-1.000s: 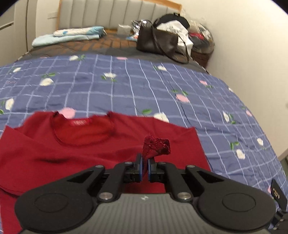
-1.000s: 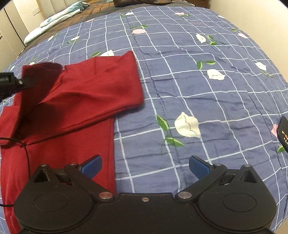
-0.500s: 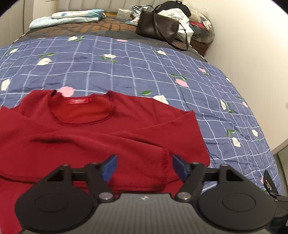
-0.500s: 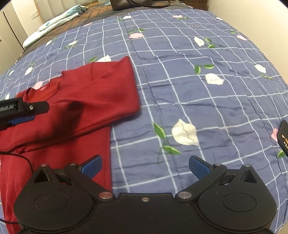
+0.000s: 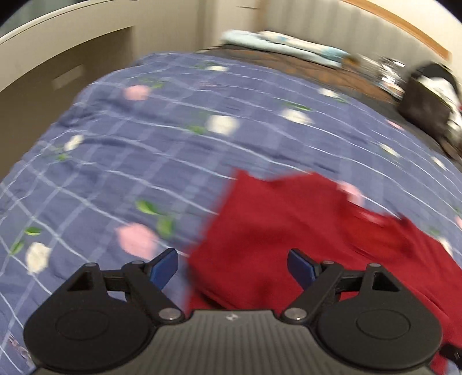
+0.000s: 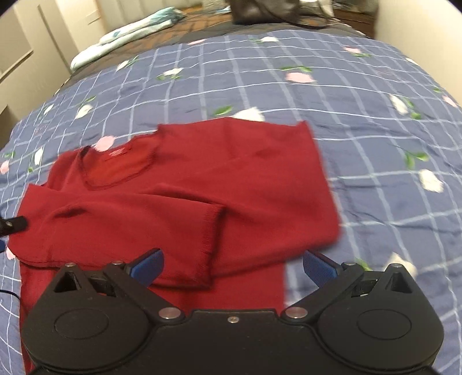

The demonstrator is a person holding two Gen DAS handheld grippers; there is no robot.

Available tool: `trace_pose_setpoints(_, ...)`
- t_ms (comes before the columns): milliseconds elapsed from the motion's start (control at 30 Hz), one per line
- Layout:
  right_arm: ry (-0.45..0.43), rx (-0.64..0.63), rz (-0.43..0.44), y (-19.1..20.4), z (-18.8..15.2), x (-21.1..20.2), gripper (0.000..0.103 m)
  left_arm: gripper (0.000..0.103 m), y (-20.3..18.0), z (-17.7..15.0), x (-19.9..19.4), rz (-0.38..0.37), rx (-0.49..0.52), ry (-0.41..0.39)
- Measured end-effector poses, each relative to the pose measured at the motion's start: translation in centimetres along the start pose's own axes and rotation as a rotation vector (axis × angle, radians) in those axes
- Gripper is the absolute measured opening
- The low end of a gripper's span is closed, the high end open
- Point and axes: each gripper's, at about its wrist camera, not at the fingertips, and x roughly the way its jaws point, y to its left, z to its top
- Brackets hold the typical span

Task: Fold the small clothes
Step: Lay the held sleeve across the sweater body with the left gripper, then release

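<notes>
A dark red sweater [image 6: 187,190] lies flat on the blue checked bed cover, neckline toward the headboard, both sleeves folded across its chest. My right gripper [image 6: 232,264] is open and empty, hovering over the sweater's lower middle, near the folded sleeve cuff [image 6: 212,239]. My left gripper [image 5: 232,269] is open and empty above the sweater's left edge [image 5: 260,225]; that view is motion-blurred. The tip of the left gripper [image 6: 13,225] shows at the left edge of the right wrist view.
The blue floral bed cover [image 6: 361,95] spreads all round the sweater. A folded light-blue blanket [image 6: 127,37] and a black handbag [image 6: 260,11] lie near the headboard. A cabinet [image 5: 57,66] stands left of the bed; a wall runs along the right.
My left gripper let go of the sleeve, which now lies across the chest, then swung left to the sweater's left edge. My right gripper moved left over the sweater, staying open.
</notes>
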Motion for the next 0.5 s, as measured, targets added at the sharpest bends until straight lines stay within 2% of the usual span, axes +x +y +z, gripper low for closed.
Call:
trace_pose_setpoints(67,0.01,-0.02,-0.008,1.0,0.2,1.1,0.102,0.087,2.1,0.9,1.4,0.003,-0.027,0.02)
trace_pose_setpoints(167,0.03,-0.036,-0.035,1.8,0.0,2.6,0.102,0.081,4.1,1.9,3.6,-0.061,-0.055,0.08)
trace_pose_setpoints(200,0.036,-0.04,-0.05,1.8,-0.1,2.9,0.102,0.073,4.6,2.2,4.3,-0.093,-0.058,0.102)
trace_pose_setpoints(233,0.041,-0.044,-0.073,1.9,-0.2,3.3,0.102,0.054,4.9,2.3,4.8,-0.121,-0.06,0.123)
trace_pose_setpoints(267,0.046,-0.046,-0.088,1.8,-0.4,3.5,0.102,0.04,5.1,2.1,5.1,-0.151,-0.059,0.139)
trace_pose_setpoints(300,0.052,-0.046,-0.103,1.7,-0.5,3.7,0.102,0.019,5.1,2.2,5.3,-0.19,-0.05,0.153)
trace_pose_setpoints(400,0.054,-0.029,-0.133,1.5,-0.9,3.8,0.102,0.012,4.6,1.9,5.3,-0.187,0.017,0.125)
trace_pose_setpoints(500,0.051,-0.024,-0.171,1.3,-1.3,3.4,0.102,0.012,4.8,1.6,5.2,-0.172,0.004,0.127)
